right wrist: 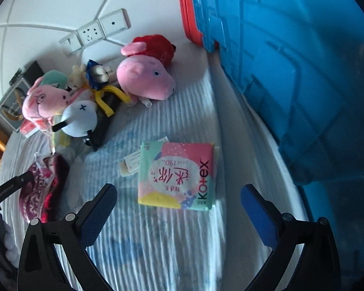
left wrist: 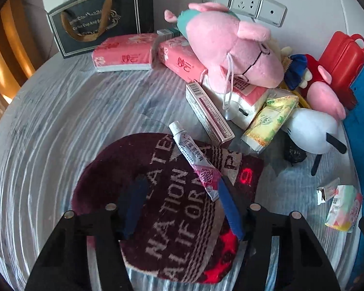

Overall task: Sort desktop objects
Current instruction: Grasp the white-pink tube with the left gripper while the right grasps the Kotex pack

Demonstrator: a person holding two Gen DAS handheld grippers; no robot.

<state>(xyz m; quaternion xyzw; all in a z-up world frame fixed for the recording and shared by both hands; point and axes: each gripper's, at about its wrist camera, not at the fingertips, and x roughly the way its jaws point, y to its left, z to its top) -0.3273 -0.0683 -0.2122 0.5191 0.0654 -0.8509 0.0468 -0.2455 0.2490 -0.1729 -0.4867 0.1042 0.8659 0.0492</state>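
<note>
Table [left wrist: 60, 111] left half bare from the near edge up to the back edge, wide passage there. Back edge blocked by dark gift bag [left wrist: 99, 17] and pink tissue packs [left wrist: 123, 53]. Back right corner crowded: pink plush pig [left wrist: 233, 46], white plush [left wrist: 313, 131], boxes. Blue crate [right wrist: 291, 68] walls off the right edge. Open strip between Kotex pack [right wrist: 177, 174] and maroon towel [left wrist: 177, 206].

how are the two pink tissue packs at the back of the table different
The left pink tissue pack lies flat on the table with nothing on top; the right pink tissue pack sits tilted, with the pink pig plush lying over it. The left one stands apart beside the dark gift bag; the right one is wedged into the pile. Both share the same pink wrapper and red logo.
</note>
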